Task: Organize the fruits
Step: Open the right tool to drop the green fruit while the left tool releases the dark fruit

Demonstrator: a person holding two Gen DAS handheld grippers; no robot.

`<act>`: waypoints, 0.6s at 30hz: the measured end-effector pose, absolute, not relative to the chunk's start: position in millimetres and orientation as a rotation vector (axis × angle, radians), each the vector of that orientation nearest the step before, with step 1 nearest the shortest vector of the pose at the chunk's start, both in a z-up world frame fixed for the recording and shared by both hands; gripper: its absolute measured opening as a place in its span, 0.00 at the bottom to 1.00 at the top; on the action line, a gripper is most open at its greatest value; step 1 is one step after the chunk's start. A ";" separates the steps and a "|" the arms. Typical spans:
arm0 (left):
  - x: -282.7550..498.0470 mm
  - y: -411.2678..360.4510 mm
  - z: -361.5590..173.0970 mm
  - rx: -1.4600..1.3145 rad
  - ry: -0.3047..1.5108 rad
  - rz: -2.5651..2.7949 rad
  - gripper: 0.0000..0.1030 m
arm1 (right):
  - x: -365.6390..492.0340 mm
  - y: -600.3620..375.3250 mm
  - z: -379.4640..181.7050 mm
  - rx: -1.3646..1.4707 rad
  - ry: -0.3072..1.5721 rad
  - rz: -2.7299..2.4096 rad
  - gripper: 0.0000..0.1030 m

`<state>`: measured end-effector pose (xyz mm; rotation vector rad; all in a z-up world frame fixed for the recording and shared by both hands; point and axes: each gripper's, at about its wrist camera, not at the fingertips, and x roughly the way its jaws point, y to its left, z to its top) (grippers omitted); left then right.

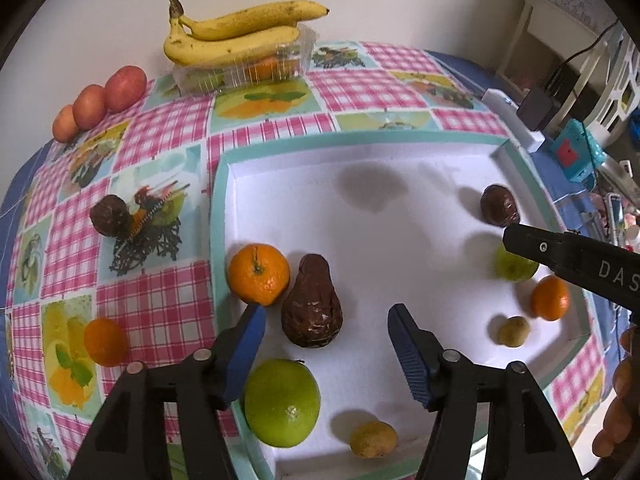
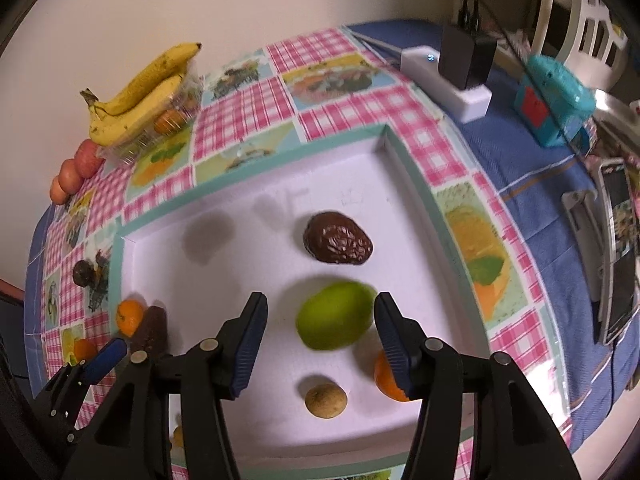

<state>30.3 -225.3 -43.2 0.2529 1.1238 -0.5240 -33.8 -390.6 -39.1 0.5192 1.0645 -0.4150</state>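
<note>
So the white tray [image 1: 360, 152] has lots of bare room in the middle & back, w/ a teal rim all round. Left gripper [image 1: 326, 320] is spread wide, holding nothing, over a dark avocado [image 1: 312, 308] next to an orange [image 1: 258, 274] & a big green lime [image 1: 282, 402]. Right gripper [image 2: 320, 312] is spread wide too, w/ a green fruit [image 2: 336, 316] between its fingers, not pinched. Bananas [image 1: 236, 34] sit on a clear box [image 1: 244, 70] at the back. Pink check cloth [image 1: 160, 304] covers the table by a cream wall.
</note>
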 end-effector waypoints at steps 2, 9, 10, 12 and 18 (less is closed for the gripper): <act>31.3 -221.9 -37.0 0.230 1.127 -0.528 0.76 | -34.6 -389.3 -30.5 0.504 1.051 -0.419 0.58; 34.5 -208.5 -19.9 0.230 1.116 -0.478 0.95 | -39.5 -388.6 -18.7 0.476 1.040 -0.443 0.73; 35.6 -204.9 -18.8 0.222 1.121 -0.466 0.95 | -39.9 -388.9 -18.9 0.477 1.041 -0.444 0.73; 42.1 -193.6 -16.0 0.183 1.130 -0.430 0.95 | -40.6 -388.6 -19.4 0.483 1.044 -0.445 0.76; 63.2 -152.4 -11.6 0.089 1.131 -0.296 1.00 | -37.9 -381.6 -20.8 0.483 1.046 -0.431 0.82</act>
